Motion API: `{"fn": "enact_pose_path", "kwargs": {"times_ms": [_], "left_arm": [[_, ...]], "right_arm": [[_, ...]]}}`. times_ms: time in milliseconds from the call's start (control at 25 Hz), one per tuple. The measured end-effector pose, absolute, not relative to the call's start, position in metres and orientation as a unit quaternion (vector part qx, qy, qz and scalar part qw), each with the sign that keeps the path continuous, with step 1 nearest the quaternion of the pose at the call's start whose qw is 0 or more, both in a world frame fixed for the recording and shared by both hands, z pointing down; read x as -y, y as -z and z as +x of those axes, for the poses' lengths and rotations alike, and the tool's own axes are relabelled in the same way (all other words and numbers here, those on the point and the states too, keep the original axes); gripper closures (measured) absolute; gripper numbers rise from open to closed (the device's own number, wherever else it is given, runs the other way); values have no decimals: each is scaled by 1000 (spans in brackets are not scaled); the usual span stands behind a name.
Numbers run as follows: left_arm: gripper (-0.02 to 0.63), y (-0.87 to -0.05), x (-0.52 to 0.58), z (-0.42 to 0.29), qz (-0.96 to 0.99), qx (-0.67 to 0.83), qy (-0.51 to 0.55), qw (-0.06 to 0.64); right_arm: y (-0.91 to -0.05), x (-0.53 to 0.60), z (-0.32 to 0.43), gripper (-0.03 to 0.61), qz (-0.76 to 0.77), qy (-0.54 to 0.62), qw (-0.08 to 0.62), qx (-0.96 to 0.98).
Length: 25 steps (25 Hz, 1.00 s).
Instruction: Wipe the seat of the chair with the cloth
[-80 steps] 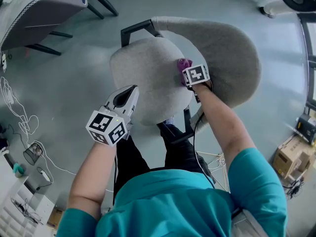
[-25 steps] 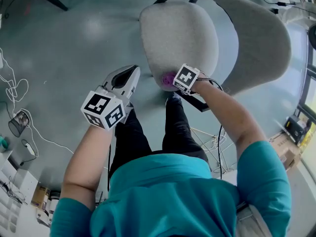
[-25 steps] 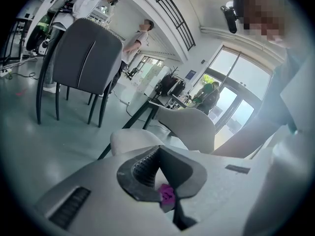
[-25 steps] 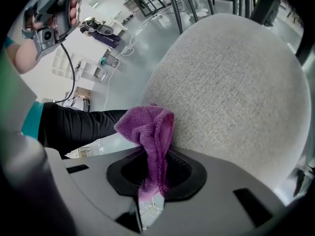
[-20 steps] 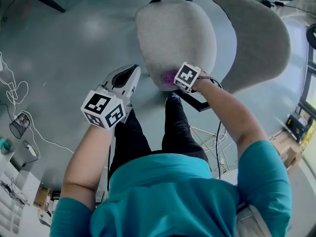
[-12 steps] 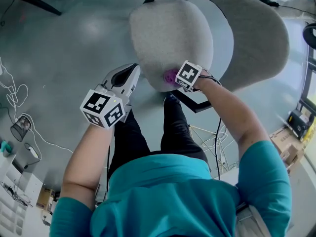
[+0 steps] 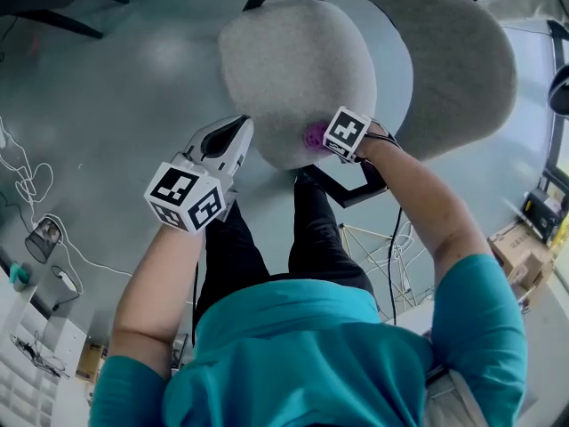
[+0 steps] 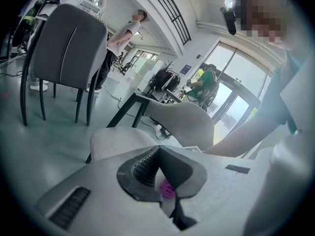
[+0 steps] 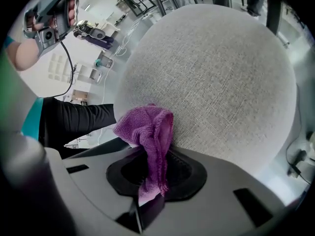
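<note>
**Purple cloth point(image 9: 147, 132) pinched at the seat's near edge**

We have the right gripper's point(image 9: 151, 183) jaws closed tight on the cloth. Its loose folds bunch up out of the jaws and rest against the grey fabric seat point(image 9: 211, 73), at its near right edge. Our left gripper point(image 7: 236, 132) has its jaws pressed together with nothing between them. It hangs near the seat's near left edge, over the floor point(image 7: 116, 105). Beyond the seat, to the far right, the chair's grey backrest point(image 7: 453, 60) curves round.
</note>
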<state>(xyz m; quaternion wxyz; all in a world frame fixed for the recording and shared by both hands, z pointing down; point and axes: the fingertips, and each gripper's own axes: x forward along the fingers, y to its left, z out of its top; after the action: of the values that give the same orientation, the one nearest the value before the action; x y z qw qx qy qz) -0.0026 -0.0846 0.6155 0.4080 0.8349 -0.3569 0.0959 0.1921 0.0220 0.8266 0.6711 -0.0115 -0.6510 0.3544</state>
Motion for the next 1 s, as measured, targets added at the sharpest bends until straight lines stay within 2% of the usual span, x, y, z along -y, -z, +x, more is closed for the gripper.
{"fn": "enact_pose_path", "kwargs": {"times_ms": [600,1000], "left_arm": [[618,-616,95,17,841,341,-103,407],[618,-613,95,9,840,346,-94,408]], "right_arm": [[-828,-10,229,509,-3,-350,693,631],[-831,1,266,509,1,-321,755,572]]}}
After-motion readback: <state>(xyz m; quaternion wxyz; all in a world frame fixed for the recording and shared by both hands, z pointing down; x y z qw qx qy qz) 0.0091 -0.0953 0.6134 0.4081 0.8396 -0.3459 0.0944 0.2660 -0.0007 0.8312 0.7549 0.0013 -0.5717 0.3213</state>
